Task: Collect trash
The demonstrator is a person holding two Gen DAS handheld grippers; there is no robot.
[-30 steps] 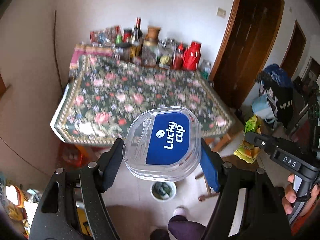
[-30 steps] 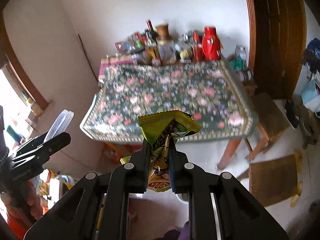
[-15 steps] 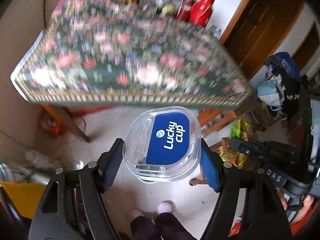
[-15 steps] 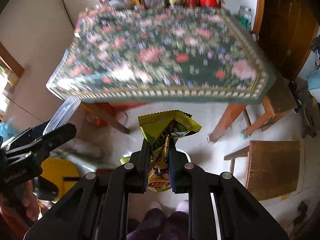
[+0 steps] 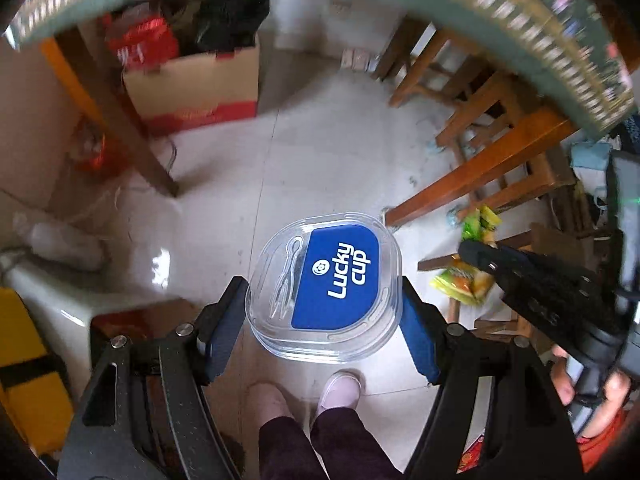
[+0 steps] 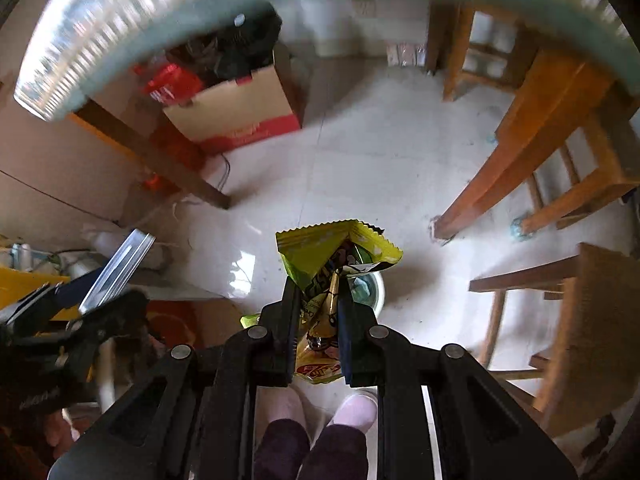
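Left gripper: jaws clamped across the clear lidded cup, light, stiff, slippery (side grip suits). Right gripper: jaws pinched on the yellow snack wrapper, limp, crinkly. A white bin, possibly, at 12 o'clock beneath.

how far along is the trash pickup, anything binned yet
Picked up: the left tool is shut on a clear Lucky Cup lid, and the right tool is shut on a yellow-green wrapper. Both point down at the tiled floor by the table leg. Nothing is binned yet: both pieces still need dropping, perhaps into the small bin under the wrapper.
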